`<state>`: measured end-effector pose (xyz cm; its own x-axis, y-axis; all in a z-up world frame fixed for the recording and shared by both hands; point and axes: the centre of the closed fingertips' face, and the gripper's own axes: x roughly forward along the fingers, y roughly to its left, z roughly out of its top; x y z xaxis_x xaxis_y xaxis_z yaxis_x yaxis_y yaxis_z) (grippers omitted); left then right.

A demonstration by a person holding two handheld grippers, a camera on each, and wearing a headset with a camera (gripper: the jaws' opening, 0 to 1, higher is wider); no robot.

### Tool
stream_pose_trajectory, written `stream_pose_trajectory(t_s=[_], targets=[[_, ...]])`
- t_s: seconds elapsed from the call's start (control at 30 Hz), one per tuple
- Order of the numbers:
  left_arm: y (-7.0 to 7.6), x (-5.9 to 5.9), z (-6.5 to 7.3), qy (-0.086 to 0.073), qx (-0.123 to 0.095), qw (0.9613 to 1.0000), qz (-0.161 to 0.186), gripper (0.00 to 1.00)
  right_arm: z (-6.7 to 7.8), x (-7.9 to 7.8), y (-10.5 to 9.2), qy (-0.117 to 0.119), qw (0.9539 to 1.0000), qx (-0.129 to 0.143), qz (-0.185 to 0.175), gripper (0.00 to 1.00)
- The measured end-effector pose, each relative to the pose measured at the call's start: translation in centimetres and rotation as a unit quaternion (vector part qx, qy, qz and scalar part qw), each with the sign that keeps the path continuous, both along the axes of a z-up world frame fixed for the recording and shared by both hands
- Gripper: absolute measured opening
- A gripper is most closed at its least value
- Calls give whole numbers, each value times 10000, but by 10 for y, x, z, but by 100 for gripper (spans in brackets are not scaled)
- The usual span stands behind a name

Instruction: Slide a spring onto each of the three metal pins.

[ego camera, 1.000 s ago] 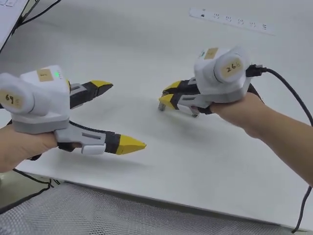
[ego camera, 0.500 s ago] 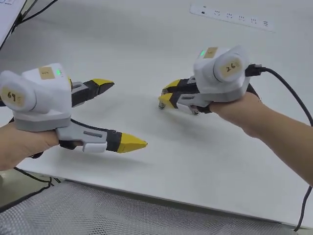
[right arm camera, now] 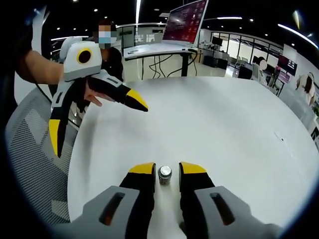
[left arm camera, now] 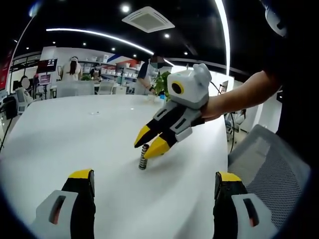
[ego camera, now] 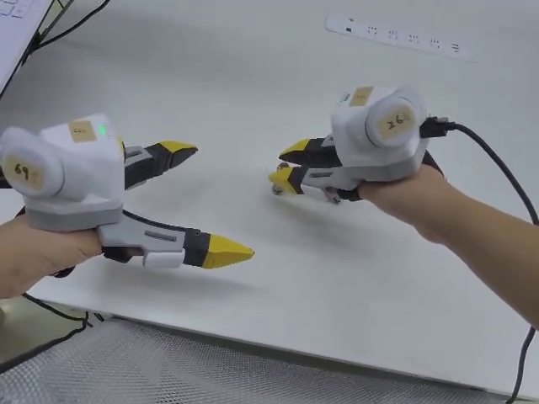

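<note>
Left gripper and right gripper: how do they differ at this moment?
The left gripper has its jaws spread wide with nothing between them. The right gripper has its jaws nearly together, flanking a spring-wrapped pin that stands on the table; whether they press it is unclear. The left gripper's tag reads 69, the right gripper's 26. Both are hand-held, white-bodied, with yellow-tipped jaws.

The right gripper (ego camera: pixel 277 166) has edged a little forward and rolled slightly. Its lower yellow tip now reaches just past the spring-covered pin (ego camera: pixel 278 190), which stands right beneath that tip.
</note>
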<state>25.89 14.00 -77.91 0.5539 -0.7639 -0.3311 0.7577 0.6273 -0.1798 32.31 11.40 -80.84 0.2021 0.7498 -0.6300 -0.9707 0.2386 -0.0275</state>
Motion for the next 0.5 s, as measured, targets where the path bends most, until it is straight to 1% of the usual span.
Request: stream_pose_trajectory(t_s=[0.13,0.17,0.33,0.5], targets=[[-3,3,4,-29,17,10000,-27,98,3,0,-3,10,10000,32,-30,19],[-3,4,5,-37,20,10000,-28,98,5,0,-3,32,9999,91,-34,20],[-6,7,9,-58,10,10000,-59,98,13,-3,-5,27,9998,192,-71,23],[-8,9,11,-74,43,9999,-98,98,17,-5,-6,61,9995,287,-89,27]])
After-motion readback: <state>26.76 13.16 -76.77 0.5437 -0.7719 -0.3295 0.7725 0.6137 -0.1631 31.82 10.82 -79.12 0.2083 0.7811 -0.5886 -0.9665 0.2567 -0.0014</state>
